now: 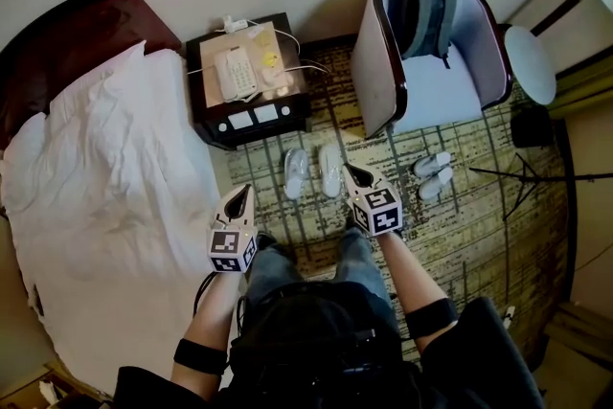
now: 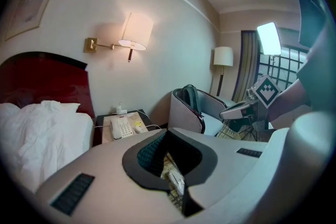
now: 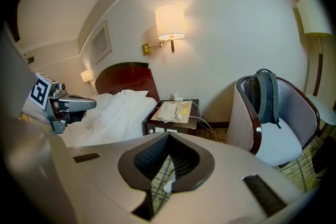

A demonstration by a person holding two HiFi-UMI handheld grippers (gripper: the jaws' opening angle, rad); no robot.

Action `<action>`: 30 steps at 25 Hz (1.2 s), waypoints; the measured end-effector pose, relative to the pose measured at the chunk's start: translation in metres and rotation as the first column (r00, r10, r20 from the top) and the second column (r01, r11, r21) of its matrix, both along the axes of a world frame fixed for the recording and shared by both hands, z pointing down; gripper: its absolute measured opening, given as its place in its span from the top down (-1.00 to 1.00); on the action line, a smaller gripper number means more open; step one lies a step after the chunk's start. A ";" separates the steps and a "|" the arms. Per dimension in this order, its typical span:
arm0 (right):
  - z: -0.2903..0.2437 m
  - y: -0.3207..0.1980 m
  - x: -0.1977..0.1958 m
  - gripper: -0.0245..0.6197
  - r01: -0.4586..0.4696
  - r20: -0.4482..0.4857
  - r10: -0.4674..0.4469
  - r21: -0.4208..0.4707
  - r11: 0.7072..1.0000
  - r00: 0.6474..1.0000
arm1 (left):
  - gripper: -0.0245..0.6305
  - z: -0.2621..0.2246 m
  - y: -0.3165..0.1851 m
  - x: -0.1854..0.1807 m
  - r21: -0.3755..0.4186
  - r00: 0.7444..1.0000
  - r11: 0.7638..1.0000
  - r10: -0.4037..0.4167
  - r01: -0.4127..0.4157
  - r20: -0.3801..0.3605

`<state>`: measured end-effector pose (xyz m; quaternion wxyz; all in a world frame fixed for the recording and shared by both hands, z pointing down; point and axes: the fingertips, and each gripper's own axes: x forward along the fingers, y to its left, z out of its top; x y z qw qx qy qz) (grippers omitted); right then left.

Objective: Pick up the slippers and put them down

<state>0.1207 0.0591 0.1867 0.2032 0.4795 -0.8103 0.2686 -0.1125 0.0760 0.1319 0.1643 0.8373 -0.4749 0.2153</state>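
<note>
While the person's legs are hiding some patterned carpet (image 1: 479,235) in the head view, flat white slippers (image 1: 312,172) are lying just beside the right hand-held gripper (image 1: 352,173) and near the left hand-held gripper (image 1: 239,197). In the left gripper view, jaws pressed together are hiding most of the slippers (image 2: 177,182). In the right gripper view, jaws pressed together are letting only a white bit peek through.

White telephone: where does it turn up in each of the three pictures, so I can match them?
Head view: the white telephone lies on the dark nightstand, upper middle-left.
Left gripper view: the telephone sits left of centre, below the middle.
Right gripper view: the telephone sits at the centre, slightly low.
Shared landmark: the armchair stands right of it in all three.
</note>
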 end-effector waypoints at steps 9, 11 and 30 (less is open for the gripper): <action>0.070 -0.023 -0.031 0.92 0.014 0.016 -0.013 -0.048 0.999 1.000 | 0.53 0.094 -0.011 0.011 -0.182 0.998 0.981 0.068 -0.064 0.013; 0.097 -0.028 -0.035 0.92 0.006 0.022 -0.005 -0.064 0.998 1.000 | 0.41 0.133 -0.011 0.014 -0.235 0.997 0.969 0.077 -0.070 0.017; 0.465 -0.032 -0.048 0.92 -0.129 -0.005 0.131 -0.216 0.968 0.991 | -0.65 0.578 0.021 0.052 -0.604 0.980 0.793 0.171 -0.078 0.098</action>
